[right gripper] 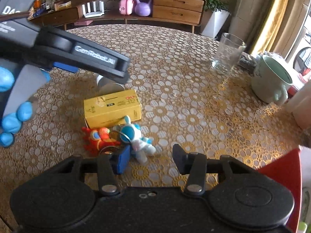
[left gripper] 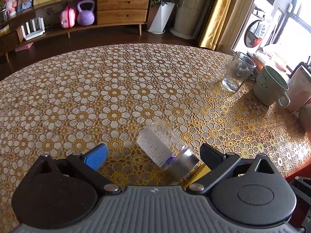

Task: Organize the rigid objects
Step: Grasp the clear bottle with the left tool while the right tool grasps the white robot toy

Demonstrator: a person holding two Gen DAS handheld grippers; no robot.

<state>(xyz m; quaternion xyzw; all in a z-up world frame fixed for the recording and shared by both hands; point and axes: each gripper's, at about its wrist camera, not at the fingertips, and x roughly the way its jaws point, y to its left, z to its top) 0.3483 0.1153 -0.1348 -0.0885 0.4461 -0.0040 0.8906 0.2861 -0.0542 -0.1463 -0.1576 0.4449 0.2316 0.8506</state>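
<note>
A clear plastic bottle with a silver cap (left gripper: 165, 145) lies on its side on the flowered tablecloth, between the wide-open fingers of my left gripper (left gripper: 153, 153), nearer the right finger, untouched as far as I can tell. A yellow box (right gripper: 112, 107) lies beside it; its corner shows in the left wrist view (left gripper: 198, 174). A red toy figure (right gripper: 99, 137) and a white-and-blue rabbit toy (right gripper: 134, 136) lie in front of the box. My right gripper (right gripper: 150, 160) is open and empty, its left finger next to the rabbit toy.
An empty glass tumbler (left gripper: 238, 71) and a pale green mug (left gripper: 272, 85) stand at the table's right side, also in the right wrist view, the tumbler (right gripper: 227, 53) and the mug (right gripper: 272, 81). A white container (left gripper: 299, 93) stands behind the mug. A red surface (right gripper: 281, 167) lies at the near right.
</note>
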